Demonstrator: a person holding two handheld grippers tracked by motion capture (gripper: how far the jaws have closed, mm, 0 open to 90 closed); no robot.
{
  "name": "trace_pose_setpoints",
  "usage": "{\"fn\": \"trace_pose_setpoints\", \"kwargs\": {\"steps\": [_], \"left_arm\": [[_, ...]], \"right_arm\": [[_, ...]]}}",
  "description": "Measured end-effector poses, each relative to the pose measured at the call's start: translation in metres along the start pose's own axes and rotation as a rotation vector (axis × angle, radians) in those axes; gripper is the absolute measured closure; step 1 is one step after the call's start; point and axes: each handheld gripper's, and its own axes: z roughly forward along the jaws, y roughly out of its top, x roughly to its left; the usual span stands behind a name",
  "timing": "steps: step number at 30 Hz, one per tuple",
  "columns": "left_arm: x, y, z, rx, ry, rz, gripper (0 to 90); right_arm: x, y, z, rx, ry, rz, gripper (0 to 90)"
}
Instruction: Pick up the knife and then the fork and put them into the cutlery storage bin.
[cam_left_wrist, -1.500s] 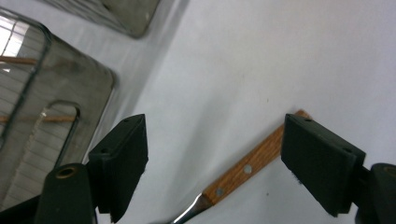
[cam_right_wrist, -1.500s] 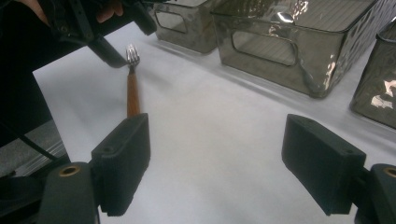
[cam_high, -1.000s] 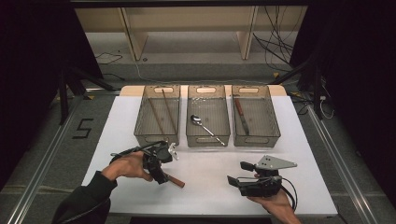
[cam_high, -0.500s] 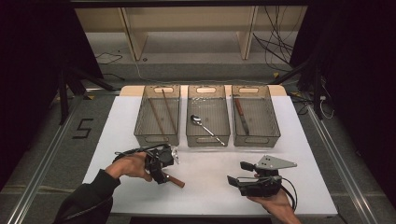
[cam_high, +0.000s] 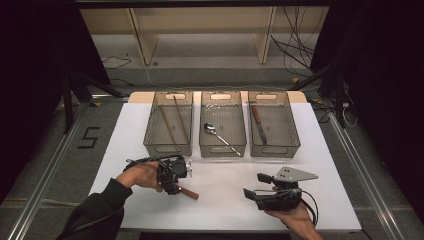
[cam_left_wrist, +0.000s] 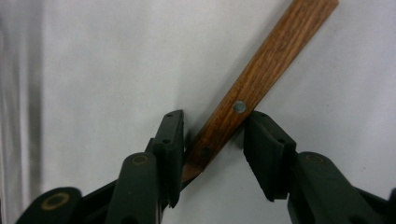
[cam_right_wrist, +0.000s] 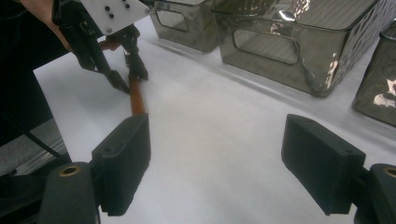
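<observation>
A utensil with a brown wooden handle lies on the white table at the front left. My left gripper points down over it. In the left gripper view the riveted handle runs slantwise between the jaws. They have just been closing: the right pad is at the handle's edge and the left pad stands a sliver off. My right gripper rests at the front right, wide open with nothing between its jaws. The right gripper view looks across the table at the left gripper and the handle.
Three clear smoky bins stand in a row at the back of the table. The left bin holds chopsticks, the middle bin a spoon, the right bin a wooden-handled knife. Dark floor surrounds the table.
The left hand has shifted slightly and its jaws have narrowed around the wooden handle. The right hand has not moved.
</observation>
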Motion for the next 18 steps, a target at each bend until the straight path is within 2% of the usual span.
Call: {"fn": "trace_pose_setpoints", "kwargs": {"steps": [13,18], "left_arm": [[-0.0035,-0.0015,-0.0005,-0.012,-0.016,0.035,74.6],[-0.0037,-0.0016,-0.0007,-0.016,-0.007,0.043,76.4]], "right_arm": [[0.0001,-0.0001,0.0005,0.003,0.001,-0.002,24.8],[0.0003,-0.0002,0.0007,0.004,0.001,-0.003,24.8]]}}
